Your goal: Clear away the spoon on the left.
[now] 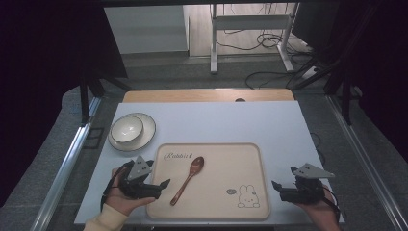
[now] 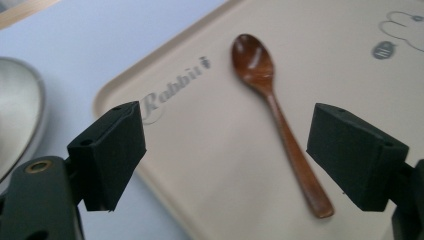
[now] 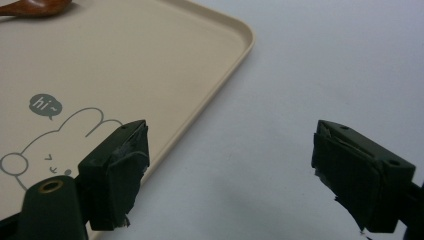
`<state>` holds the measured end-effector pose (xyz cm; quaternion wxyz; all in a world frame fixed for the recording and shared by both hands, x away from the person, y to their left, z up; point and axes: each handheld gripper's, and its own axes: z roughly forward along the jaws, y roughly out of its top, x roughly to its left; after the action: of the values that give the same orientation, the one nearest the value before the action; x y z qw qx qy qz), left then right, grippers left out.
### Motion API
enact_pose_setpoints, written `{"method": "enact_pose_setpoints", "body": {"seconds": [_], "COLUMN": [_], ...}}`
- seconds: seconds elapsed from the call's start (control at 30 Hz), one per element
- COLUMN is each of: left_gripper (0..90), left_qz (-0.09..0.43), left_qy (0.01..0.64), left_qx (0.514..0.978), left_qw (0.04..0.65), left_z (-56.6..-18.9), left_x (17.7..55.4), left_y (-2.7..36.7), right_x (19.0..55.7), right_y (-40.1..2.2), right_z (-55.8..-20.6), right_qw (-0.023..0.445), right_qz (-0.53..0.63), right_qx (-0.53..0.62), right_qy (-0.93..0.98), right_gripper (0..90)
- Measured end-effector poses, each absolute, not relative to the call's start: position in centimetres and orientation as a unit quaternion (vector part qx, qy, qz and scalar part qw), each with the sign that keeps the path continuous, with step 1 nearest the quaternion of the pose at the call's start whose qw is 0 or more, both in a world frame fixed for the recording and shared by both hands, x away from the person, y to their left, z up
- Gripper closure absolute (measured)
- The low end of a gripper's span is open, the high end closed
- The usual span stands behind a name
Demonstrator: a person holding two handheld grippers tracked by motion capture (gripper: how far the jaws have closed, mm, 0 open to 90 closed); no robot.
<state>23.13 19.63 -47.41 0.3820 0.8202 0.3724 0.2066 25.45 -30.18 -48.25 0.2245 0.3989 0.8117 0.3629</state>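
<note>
Spoon on the tray, both sets of jaws released

From the high view: wooden spoon lying slantwise in the left half of the beige tray, bowl end toward the far side, handle end toward the near left corner. Left gripper just beside that corner, jaws spread wide and empty over the tray's left rim. Right gripper just off the tray's right edge, jaws likewise spread, gripping nothing. White bowl on a plate at the far left of the table, apart from the tray.

From the left gripper view: spoon seen whole between the open jaws yet beyond them, untouched; "Rabbit" lettering near the tray corner; plate rim at the left edge.

From the right gripper view: tray's rounded corner and rabbit drawing under the left jaw, bare table under the right; spoon cut off at the top left.

Open table behind the tray and along its right side; little room between tray and near edge.
</note>
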Motion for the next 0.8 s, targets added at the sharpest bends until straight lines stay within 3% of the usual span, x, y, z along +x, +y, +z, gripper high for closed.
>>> {"method": "enact_pose_setpoints", "body": {"seconds": [0.47,0.8], "left_gripper": [16.6,17.0], "left_qz": [0.223,0.221], "left_qy": [0.452,0.451], "left_qx": [0.777,0.781], "left_qw": [0.377,0.370], "left_z": [-48.4,-48.7], "left_x": [22.3,22.4], "left_y": [24.5,24.4], "right_x": [24.9,25.0], "right_y": [-30.0,-30.0], "right_z": [-47.8,-48.0], "right_qw": [0.230,0.227], "right_qz": [0.373,0.372], "right_qx": [0.388,0.386], "right_qy": [0.811,0.813], "right_gripper": [15.5,15.5]}}
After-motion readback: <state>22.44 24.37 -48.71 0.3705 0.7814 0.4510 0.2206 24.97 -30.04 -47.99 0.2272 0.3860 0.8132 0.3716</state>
